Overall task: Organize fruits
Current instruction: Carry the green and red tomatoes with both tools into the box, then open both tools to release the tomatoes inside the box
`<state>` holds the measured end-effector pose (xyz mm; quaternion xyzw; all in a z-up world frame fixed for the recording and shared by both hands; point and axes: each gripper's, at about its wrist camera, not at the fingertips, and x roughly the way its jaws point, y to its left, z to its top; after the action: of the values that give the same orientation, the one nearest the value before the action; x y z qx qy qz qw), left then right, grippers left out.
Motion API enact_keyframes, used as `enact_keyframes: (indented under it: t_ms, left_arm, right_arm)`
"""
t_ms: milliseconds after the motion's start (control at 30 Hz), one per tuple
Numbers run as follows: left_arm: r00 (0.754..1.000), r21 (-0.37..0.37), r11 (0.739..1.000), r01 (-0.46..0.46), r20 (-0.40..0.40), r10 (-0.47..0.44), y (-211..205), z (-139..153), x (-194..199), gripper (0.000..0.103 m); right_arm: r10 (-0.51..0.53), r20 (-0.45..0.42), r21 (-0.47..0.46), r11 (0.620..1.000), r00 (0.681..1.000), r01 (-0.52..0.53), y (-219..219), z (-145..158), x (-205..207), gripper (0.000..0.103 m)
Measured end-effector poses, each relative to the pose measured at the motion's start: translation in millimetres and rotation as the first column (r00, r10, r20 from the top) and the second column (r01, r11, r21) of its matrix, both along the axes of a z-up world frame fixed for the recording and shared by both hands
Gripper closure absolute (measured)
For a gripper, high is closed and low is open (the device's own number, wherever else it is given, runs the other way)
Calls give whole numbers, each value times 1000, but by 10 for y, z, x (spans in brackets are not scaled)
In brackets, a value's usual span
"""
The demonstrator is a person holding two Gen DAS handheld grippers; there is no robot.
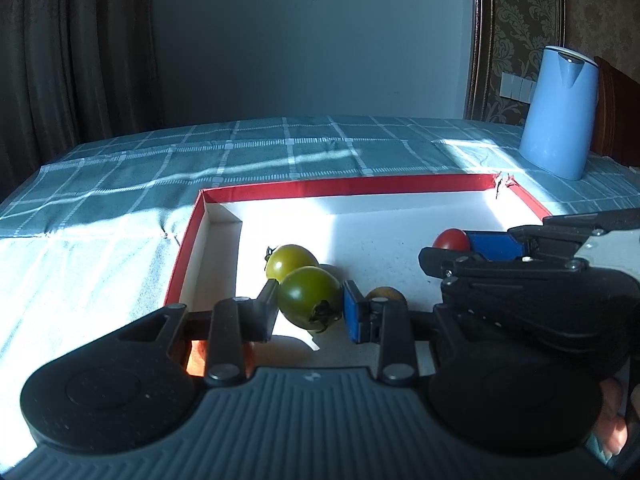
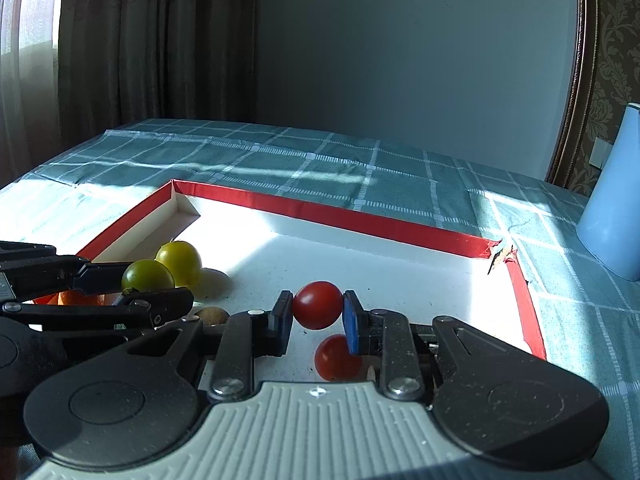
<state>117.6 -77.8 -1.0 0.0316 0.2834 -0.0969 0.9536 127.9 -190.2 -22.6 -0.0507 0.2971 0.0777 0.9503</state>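
Observation:
My left gripper [image 1: 310, 300] is shut on a green tomato [image 1: 309, 297], held above the white floor of a red-rimmed box [image 1: 340, 186]. A second green tomato [image 1: 291, 261] lies on the box floor just behind it, and a small brown fruit [image 1: 386, 293] sits to its right. My right gripper [image 2: 317, 308] is shut on a red tomato [image 2: 318, 304]; another red tomato [image 2: 336, 358] lies on the box floor [image 2: 400, 280] below it. In the right wrist view the left gripper [image 2: 138, 280] enters from the left with its green tomato [image 2: 147, 275], beside the resting green tomato [image 2: 179, 261].
The box lies on a teal checked tablecloth [image 1: 280, 152]. A blue kettle [image 1: 560, 112] stands at the back right beyond the box corner. Something orange [image 2: 80, 300] shows under the left gripper. Curtains and a wall close off the back.

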Motion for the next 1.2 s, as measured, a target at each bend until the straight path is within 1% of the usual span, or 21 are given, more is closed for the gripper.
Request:
enact_keyframes:
  t_ms: [333,467,667,767,833,900,967,1033,1167,1200]
  left_arm:
    - [1000,30,1000,3,3,-4,-69,-34,6,73]
    - [1000,27,1000,-2,2,1,-69,-38,11,72]
    - [1000,52,999,-5,14,4,-106,-57,2,71]
    - [1000,45,999,-10,15,9,-93,-50,-3,67]
    - [1000,39,999,-12,21,12,-70,-42,-25,63]
    - [999,40,999,-22,39,21,-54,-31,-70,51]
    - [999,49,999,-19,39,17,-68,-36,-73,51]
    - [999,57,998,-18,39,16,-82,-37,-78,49]
    - [999,63,998,-17,47,14,-80,-37,-104,42]
    - [999,65,998,-18,49,15,-78,-39,-110,42]
  right_arm:
    - [-22,-51,8,1000,998,22,-38,-76,156,78]
    - [-20,-51,6,1000,998,21,-46,-80,161,78]
    - [-25,-47,1,1000,999,25,-44,-94,149,78]
    - [-28,-48,5,1000,998,28,-49,-94,147,78]
    - [-29,-49,7,1000,998,29,-55,-92,145,78]
    - [-31,-48,17,999,998,32,-74,-89,131,77]
    - [-38,-50,24,999,998,40,-96,-86,123,76]
    - [-46,-55,27,999,997,47,-116,-95,129,72]
    - [-60,-64,48,997,996,63,-170,-99,118,71]
    - [-63,-67,53,996,996,66,-184,-100,117,69]
